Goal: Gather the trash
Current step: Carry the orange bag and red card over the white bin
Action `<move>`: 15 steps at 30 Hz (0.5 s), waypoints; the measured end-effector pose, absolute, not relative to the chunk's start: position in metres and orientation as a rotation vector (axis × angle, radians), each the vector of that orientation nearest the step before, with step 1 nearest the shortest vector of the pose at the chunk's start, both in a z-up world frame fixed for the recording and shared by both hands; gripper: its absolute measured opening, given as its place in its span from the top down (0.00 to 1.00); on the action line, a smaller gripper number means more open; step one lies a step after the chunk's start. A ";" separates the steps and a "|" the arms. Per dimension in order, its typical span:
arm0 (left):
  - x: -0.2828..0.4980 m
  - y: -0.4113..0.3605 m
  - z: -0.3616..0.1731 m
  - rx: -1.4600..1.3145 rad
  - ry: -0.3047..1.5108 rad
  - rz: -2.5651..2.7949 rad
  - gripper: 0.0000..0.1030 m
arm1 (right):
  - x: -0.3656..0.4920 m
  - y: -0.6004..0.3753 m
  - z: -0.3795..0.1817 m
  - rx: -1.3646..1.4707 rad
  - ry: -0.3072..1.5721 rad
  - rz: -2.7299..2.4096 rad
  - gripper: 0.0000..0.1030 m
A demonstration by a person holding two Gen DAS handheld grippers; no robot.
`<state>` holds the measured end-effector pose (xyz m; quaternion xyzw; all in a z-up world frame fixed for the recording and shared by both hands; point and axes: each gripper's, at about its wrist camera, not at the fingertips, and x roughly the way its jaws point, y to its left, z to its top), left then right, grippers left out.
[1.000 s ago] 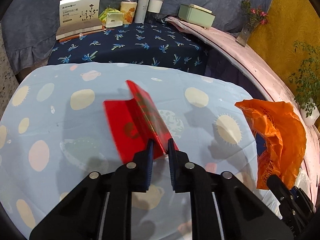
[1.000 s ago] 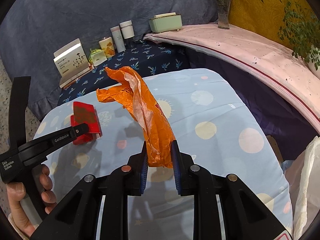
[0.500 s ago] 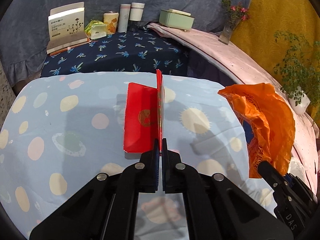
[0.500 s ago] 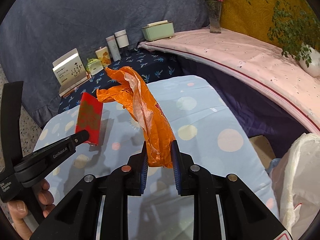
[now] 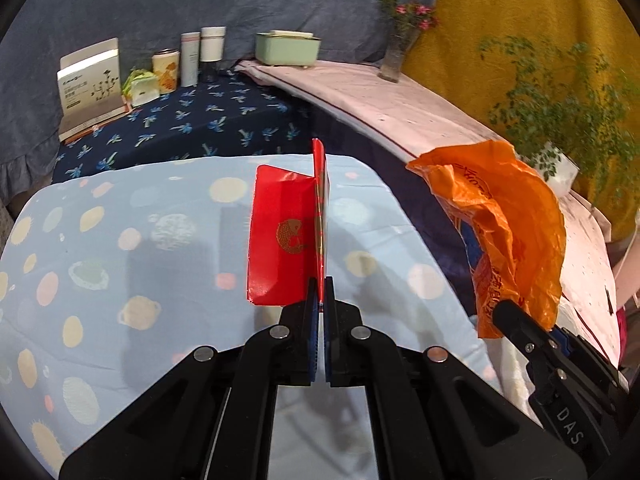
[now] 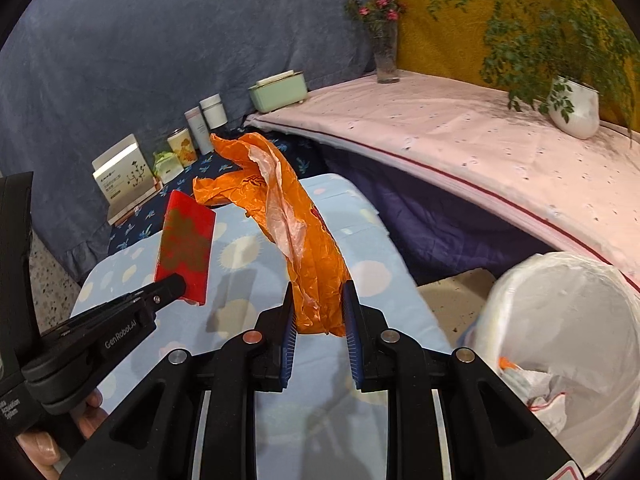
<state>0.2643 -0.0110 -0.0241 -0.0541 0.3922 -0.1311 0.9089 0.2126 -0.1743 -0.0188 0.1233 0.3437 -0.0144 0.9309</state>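
My left gripper (image 5: 319, 298) is shut on a folded red envelope (image 5: 280, 240) with a gold fish print, held upright above the light blue dotted tablecloth (image 5: 120, 248). The envelope also shows in the right wrist view (image 6: 185, 246), pinched by the left gripper (image 6: 176, 282). My right gripper (image 6: 318, 312) is shut on a crumpled orange plastic bag (image 6: 292, 224), held above the table's right edge; the bag also shows in the left wrist view (image 5: 504, 224). A bin lined with a white bag (image 6: 560, 300) stands low at the right, with some trash inside.
A dark blue floral table (image 5: 192, 120) behind holds an open white box (image 5: 90, 84), tins (image 5: 190, 58) and a green packet (image 5: 140, 82). A pink-covered shelf (image 6: 460, 132) carries a green container (image 6: 278, 90), a flower vase (image 6: 386, 56) and a potted plant (image 6: 572, 108).
Both grippers have swung to the right with their loads. The left gripper closed fully on the red envelope and lifted it. The lined bin has come into the right wrist view.
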 end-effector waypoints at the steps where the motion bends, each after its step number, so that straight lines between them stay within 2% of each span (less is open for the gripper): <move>1: 0.260 -0.019 -0.022 -0.105 0.807 -0.282 0.99 | 0.208 -0.182 -0.017 0.259 0.698 -0.039 0.80; 15: 0.212 -0.114 0.000 -0.013 0.783 -0.420 0.99 | 0.151 -0.272 -0.004 0.319 0.647 -0.167 0.80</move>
